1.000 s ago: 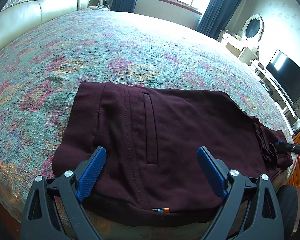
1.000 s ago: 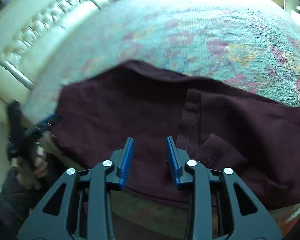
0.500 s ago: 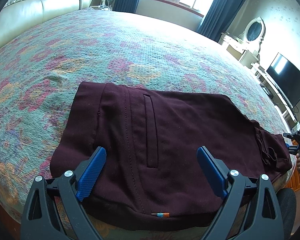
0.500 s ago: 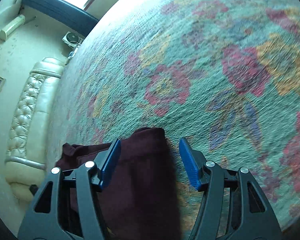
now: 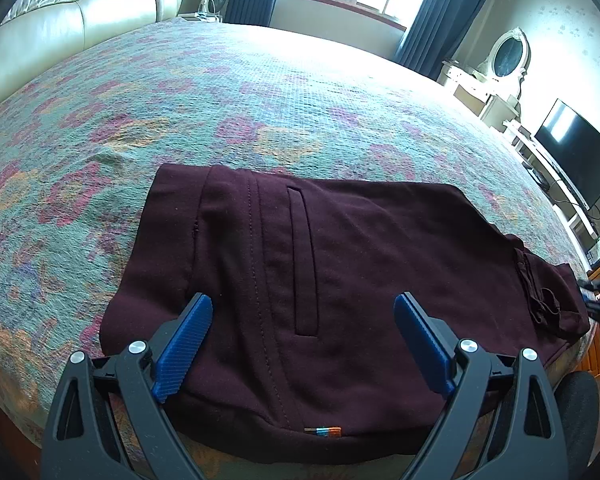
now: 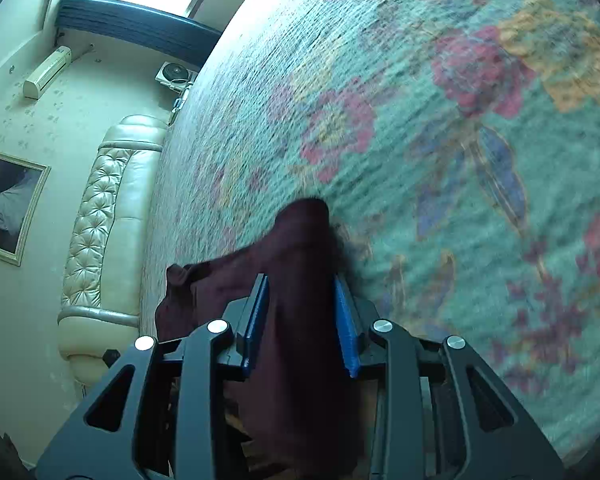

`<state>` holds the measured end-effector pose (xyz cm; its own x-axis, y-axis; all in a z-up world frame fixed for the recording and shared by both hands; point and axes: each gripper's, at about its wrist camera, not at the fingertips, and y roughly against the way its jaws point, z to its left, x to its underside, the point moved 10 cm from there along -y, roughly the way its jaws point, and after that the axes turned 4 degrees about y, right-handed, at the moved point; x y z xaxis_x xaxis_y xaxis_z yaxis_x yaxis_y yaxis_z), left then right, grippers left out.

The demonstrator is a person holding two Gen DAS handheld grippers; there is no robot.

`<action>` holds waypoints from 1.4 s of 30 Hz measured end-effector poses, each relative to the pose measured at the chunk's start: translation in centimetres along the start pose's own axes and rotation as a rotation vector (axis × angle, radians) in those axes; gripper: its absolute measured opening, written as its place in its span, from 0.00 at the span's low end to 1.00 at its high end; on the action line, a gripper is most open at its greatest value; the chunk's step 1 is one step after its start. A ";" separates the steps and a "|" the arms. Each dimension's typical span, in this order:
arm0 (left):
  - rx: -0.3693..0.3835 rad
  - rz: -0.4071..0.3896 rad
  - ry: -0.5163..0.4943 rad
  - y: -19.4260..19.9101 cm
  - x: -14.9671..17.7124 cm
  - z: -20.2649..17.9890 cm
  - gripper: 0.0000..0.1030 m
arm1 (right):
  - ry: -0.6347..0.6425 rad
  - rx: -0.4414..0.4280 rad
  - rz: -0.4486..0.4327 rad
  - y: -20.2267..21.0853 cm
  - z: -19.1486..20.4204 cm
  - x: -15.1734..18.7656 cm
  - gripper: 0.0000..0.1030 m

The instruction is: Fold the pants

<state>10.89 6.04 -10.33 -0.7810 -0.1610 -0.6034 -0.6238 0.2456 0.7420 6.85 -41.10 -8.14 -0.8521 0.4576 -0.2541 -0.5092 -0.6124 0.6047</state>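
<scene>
A: What carries everything?

B: A wide bed (image 5: 260, 92) under a floral cover; most of it lies bare toward the window, far past the cloth. A tufted cream sofa (image 5: 72, 12) runs along its left edge, and a dresser and a television (image 5: 576, 160) stand off its right side.

A: And the garment?

B: The maroon pants (image 5: 340, 260) lie flat along the bed's near edge, folded into a broad band, the hem reaching the near right corner where the fabric bunches. Cover shows free on the left and beyond — open room on those sides.

A: The tools?

B: The left gripper (image 5: 302, 340) hovers above the near edge, blue jaws spread wide, nothing pinched; the pocket slit sits between them below. The right gripper (image 6: 300, 316) is at the right-hand end — its jaws are closing with a ridge of maroon cloth standing between them. Whether the pads already press the fabric I cannot tell; the view is blurred.
</scene>
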 end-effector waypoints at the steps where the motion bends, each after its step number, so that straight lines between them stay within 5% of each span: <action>1: 0.000 0.001 0.001 0.0 0.0 0.0 0.89 | -0.001 -0.007 0.014 0.4 -0.3 1.3 0.34; 4: 0.005 0.000 0.005 0.1 0.0 0.0 0.89 | -0.008 -0.022 0.025 1.2 -1.2 3.9 0.33; 5: 0.006 0.000 0.007 0.1 0.0 0.0 0.89 | -0.010 -0.016 0.020 1.3 -1.5 4.3 0.19; 8: 0.003 0.000 0.004 0.2 0.0 0.1 0.89 | 0.000 0.019 -0.001 1.0 -2.3 4.7 0.13; 11: -0.003 -0.001 -0.004 0.2 0.1 0.1 0.89 | -0.001 0.039 -0.023 1.7 -1.6 4.2 0.16; 14: -0.004 -0.003 -0.011 0.3 0.1 0.0 0.89 | 0.031 0.107 -0.149 4.3 0.6 2.4 0.19; 16: -0.003 -0.004 -0.006 0.3 0.1 0.0 0.89 | 0.060 0.030 -0.203 4.0 4.4 1.8 0.25; 21: 0.021 -0.011 0.016 0.8 -0.1 0.1 0.89 | 0.084 -0.147 -0.077 -3.2 10.9 3.4 0.32; 29: 0.180 -0.027 0.188 5.6 -2.3 3.2 0.89 | 0.000 -0.114 0.078 -12.2 10.4 6.0 0.33; 34: 0.106 0.039 0.249 4.9 -2.6 9.2 0.89 | 0.061 -0.112 0.060 -12.6 11.4 6.4 0.43; 38: 0.306 0.228 0.380 2.3 -1.3 10.5 0.89 | 0.096 -0.112 0.042 -12.8 11.8 6.7 0.48; 42: 0.412 0.311 0.357 1.2 -1.3 10.1 0.89 | 0.112 -0.113 0.032 -12.8 11.9 6.9 0.51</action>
<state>11.43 16.19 -11.65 -0.9300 -0.3150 -0.1895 -0.3592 0.6694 0.6503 8.95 -22.40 -8.64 -0.8729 0.3661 -0.3225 -0.4869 -0.6971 0.5263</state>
